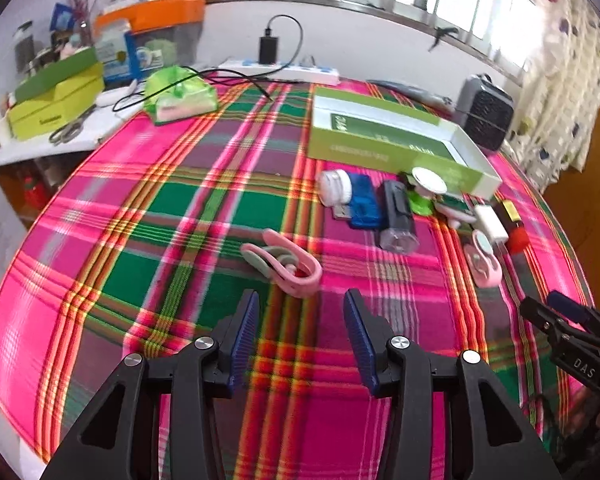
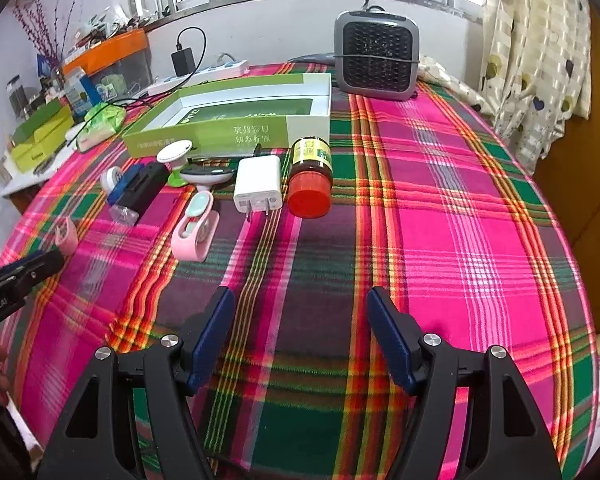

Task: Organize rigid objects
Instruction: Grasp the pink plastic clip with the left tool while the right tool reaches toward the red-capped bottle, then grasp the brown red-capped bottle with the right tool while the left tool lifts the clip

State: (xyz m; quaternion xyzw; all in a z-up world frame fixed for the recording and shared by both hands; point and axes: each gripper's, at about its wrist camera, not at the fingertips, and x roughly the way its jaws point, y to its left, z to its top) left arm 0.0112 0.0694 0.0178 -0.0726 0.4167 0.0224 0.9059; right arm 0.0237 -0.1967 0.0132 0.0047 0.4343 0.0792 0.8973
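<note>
A pink clip [image 1: 288,264] lies on the plaid cloth just ahead of my left gripper [image 1: 301,297], which is open with nothing between its blue pads. Beyond it a row of small items runs along the open green box [image 1: 388,136]: a white round piece [image 1: 334,186], a blue block [image 1: 362,200], a dark clear-ended case [image 1: 398,216], a white charger [image 2: 258,186], a red-lidded bottle [image 2: 310,176] on its side and a second pink clip [image 2: 194,228]. My right gripper [image 2: 301,292] is open over bare cloth, well short of the bottle.
A grey heater [image 2: 376,54] stands at the back behind the box. A power strip with a black adapter [image 1: 268,50] and a green tissue pack [image 1: 180,94] sit at the far left. A cluttered side shelf [image 1: 56,108] borders the table's left edge.
</note>
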